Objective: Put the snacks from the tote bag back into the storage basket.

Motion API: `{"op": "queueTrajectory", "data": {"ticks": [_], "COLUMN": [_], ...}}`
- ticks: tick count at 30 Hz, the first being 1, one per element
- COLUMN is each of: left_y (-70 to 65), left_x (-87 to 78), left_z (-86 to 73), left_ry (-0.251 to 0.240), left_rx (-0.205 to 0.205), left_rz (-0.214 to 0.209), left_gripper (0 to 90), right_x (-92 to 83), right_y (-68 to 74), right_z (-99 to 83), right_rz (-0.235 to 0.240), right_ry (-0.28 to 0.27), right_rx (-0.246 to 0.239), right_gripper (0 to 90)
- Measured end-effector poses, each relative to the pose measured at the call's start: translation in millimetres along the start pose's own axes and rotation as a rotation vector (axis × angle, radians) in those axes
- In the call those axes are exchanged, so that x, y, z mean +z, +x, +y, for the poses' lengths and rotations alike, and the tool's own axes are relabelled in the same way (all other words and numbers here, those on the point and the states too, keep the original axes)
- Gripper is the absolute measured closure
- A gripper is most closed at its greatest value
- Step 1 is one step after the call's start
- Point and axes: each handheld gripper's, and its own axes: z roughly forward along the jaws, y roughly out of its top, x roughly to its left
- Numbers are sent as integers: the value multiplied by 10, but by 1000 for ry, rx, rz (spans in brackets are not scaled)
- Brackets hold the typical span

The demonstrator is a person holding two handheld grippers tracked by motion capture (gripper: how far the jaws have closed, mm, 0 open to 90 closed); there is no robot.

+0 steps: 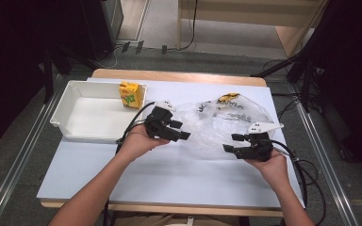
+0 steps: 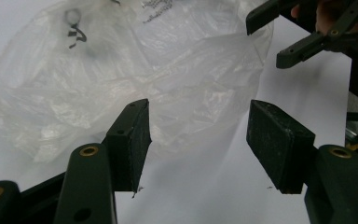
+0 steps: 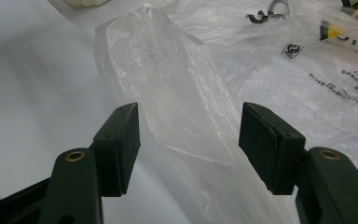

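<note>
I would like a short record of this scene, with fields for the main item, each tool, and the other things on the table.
main item: clear plastic bag, crumpled, lying on the white table
left tool: jaws open, at the bag's left edge, nothing gripped
right tool: jaws open, a fold of the bag between them, pads not pressing
other things: white tray at the left; yellow carton upright in its far right corner

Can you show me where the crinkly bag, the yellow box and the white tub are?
clear crinkly plastic bag (image 1: 217,123), high view, its middle
small yellow drink carton (image 1: 131,95), high view, its front
white plastic tub (image 1: 92,117), high view, its bare floor
</note>
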Motion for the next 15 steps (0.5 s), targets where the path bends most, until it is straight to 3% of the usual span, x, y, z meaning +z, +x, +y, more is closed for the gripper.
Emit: {"op": "queueTrajectory", "data": {"ticks": [15], "left_y": [-6], "left_x": [63], "left_z": [-31], "left_ry": [15], "left_rx": [17], "left_rz": [8], "left_gripper": [404], "right_x": [6], "right_y": [11], "right_z": [-9], "right_rz": [-2], "right_ry": [13], "right_rx": [0], "right_gripper": [396]}}
